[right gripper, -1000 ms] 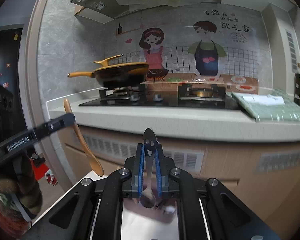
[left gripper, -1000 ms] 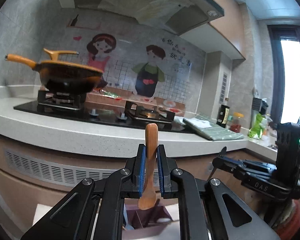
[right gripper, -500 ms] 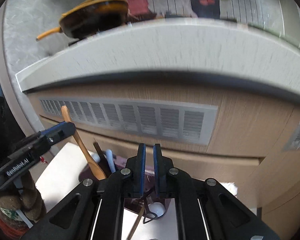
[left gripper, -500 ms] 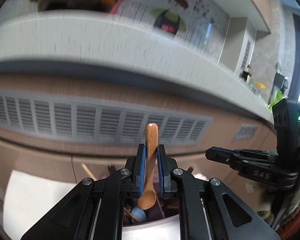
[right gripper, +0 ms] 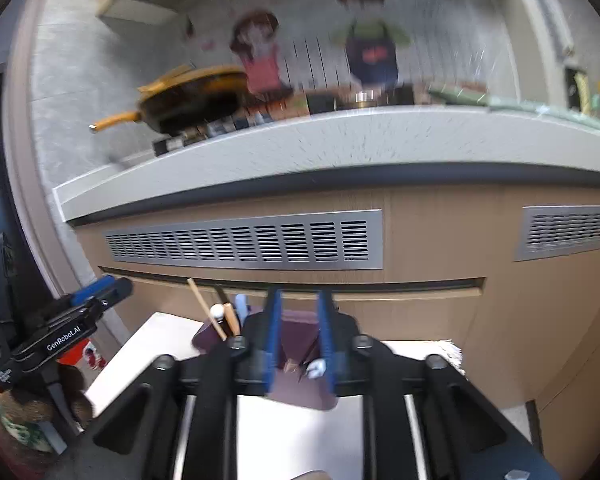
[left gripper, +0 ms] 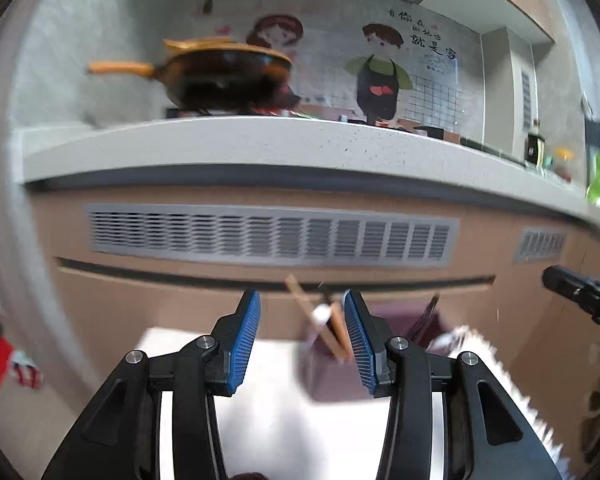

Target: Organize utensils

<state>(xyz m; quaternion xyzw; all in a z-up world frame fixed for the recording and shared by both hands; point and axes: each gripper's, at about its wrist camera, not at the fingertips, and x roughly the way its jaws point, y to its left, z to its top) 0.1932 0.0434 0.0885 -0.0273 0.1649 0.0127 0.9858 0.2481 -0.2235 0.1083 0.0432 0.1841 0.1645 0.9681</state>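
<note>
I am in a home kitchen: above my claws runs a speckled grey countertop [left gripper: 284, 140], a yellow-handled pan [left gripper: 224, 76] sits on the stove upon it, a cartoon-couple wall sticker [left gripper: 380, 72] behind, and vented wooden cabinet fronts [right gripper: 244, 244] below.

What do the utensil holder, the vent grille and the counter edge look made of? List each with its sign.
Utensil holder: likely matte plastic; flat, dull purple walls, though blurred.
Vent grille: brushed metal by its look; silvery grey sheen, neat punched slots.
Counter edge: stone or composite; pale grey with fine dark speckles.
</note>
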